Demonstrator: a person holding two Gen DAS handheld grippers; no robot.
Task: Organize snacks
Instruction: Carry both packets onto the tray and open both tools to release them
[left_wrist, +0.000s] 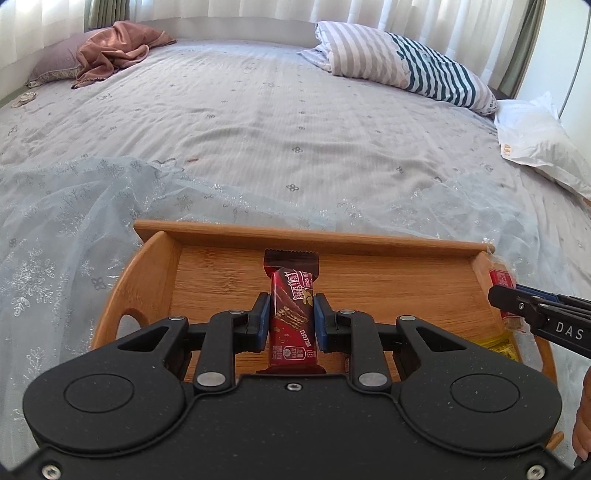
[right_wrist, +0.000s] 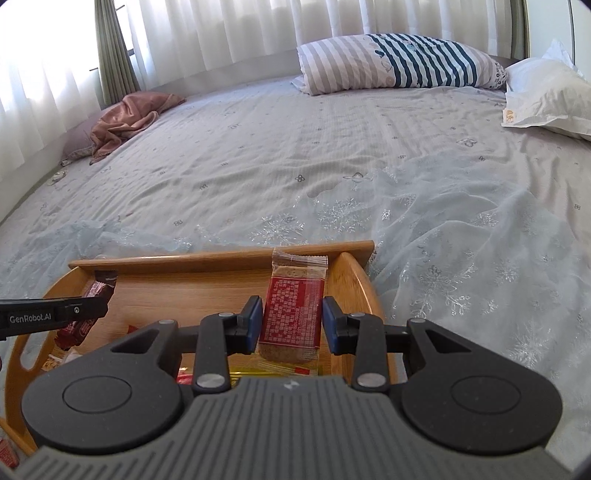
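Bed (left_wrist: 258, 122), tray (left_wrist: 221, 280); L gripper (left_wrist: 291, 314) w/ wafer (left_wrist: 291, 314).

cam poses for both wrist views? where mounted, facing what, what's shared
Left wrist: sits on the left hand-held gripper, looking forward over the wooden tray toward the bed; fingers flank a red chocolate bar.
Right wrist: sits on the right hand-held gripper, same heading, holding a red-label biscuit pack.
Shared: tray, striped pillow, each other's gripper.
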